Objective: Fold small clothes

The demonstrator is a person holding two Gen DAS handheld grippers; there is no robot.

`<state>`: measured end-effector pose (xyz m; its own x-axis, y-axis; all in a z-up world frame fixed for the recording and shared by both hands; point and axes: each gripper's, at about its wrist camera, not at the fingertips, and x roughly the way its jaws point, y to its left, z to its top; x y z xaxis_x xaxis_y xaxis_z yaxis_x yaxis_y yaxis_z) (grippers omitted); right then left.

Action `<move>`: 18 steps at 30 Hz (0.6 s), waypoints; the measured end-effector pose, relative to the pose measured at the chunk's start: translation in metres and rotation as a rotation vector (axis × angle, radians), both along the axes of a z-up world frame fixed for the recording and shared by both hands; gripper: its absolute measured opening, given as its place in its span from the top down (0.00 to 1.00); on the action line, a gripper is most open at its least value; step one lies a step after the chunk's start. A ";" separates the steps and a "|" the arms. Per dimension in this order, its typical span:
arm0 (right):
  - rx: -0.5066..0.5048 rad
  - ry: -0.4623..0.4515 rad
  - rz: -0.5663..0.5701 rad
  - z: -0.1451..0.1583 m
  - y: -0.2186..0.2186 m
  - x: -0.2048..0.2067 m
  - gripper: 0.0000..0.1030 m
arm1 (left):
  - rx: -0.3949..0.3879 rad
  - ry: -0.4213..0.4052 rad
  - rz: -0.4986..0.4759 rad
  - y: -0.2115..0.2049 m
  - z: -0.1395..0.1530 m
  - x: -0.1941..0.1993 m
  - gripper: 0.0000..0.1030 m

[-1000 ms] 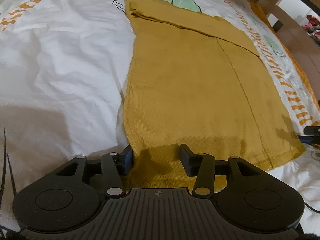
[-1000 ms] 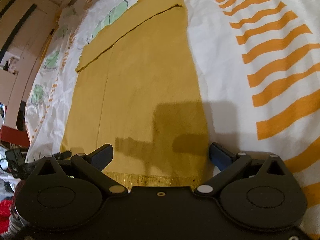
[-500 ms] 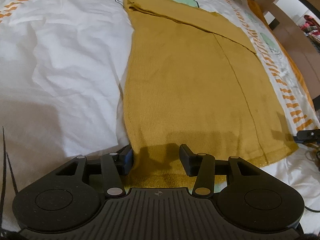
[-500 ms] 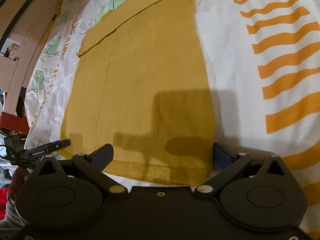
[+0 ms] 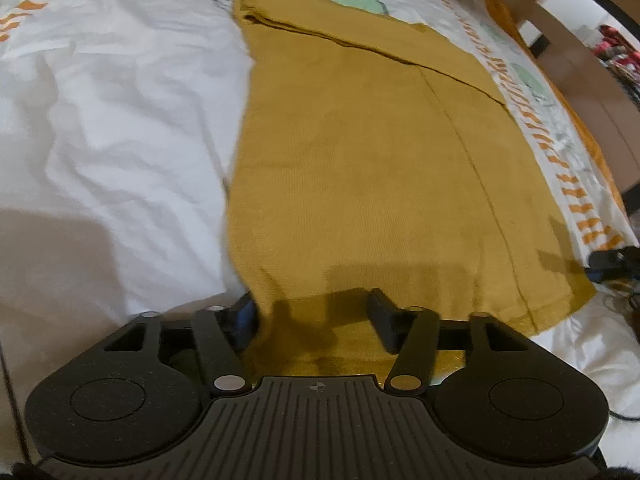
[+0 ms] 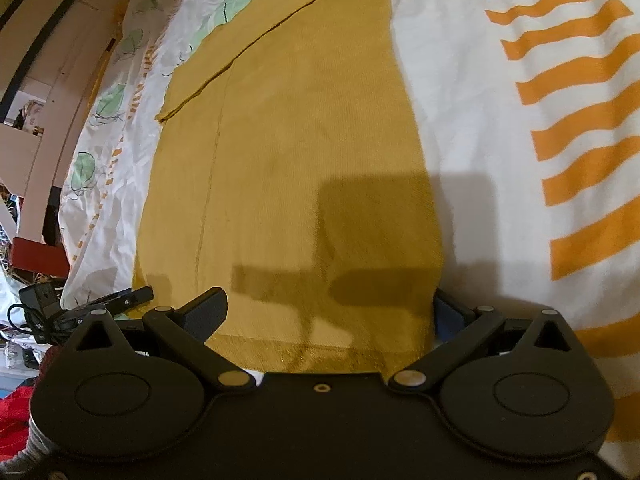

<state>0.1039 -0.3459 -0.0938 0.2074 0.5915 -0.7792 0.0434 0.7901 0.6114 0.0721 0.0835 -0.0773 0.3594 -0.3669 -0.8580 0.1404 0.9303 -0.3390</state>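
Note:
A mustard-yellow knit garment (image 5: 380,168) lies flat on the bed, with one part folded over at its far end; it also shows in the right wrist view (image 6: 288,160). My left gripper (image 5: 314,308) is open at the garment's near hem, its jaws straddling the hem's left corner. My right gripper (image 6: 328,308) is open wide at the same hem, jaws spanning its right corner. The tip of the right gripper (image 5: 612,260) shows at the right edge of the left wrist view, and the left gripper's tip (image 6: 120,300) shows in the right wrist view.
The bed sheet (image 5: 112,120) is white and wrinkled, with orange stripes (image 6: 580,120) and green leaf prints (image 6: 108,100). Wooden furniture (image 5: 580,48) stands past the bed's edge. Cables and red cloth (image 6: 24,392) lie beside the bed.
Both grippers have moved a little forward and lower onto the hem, so the garment's near corners now sit between their open jaws. The garment has not moved.

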 end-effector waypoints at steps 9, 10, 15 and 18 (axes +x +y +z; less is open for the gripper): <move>-0.029 -0.019 0.024 0.004 0.003 -0.002 0.03 | 0.002 -0.034 0.009 0.000 0.003 -0.004 0.46; -0.048 -0.022 0.024 0.006 0.003 -0.003 0.08 | 0.007 -0.035 0.034 0.003 0.004 -0.005 0.57; -0.113 -0.017 -0.016 0.013 -0.002 -0.009 0.40 | -0.007 -0.026 0.119 0.016 0.006 -0.006 0.79; -0.099 0.012 -0.058 0.008 -0.010 -0.013 0.77 | -0.012 -0.032 0.130 0.016 0.007 -0.006 0.90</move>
<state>0.0913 -0.3560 -0.0854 0.2290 0.4986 -0.8361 0.0975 0.8428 0.5293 0.0663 0.0998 -0.0704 0.4318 -0.3255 -0.8412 0.0297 0.9372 -0.3474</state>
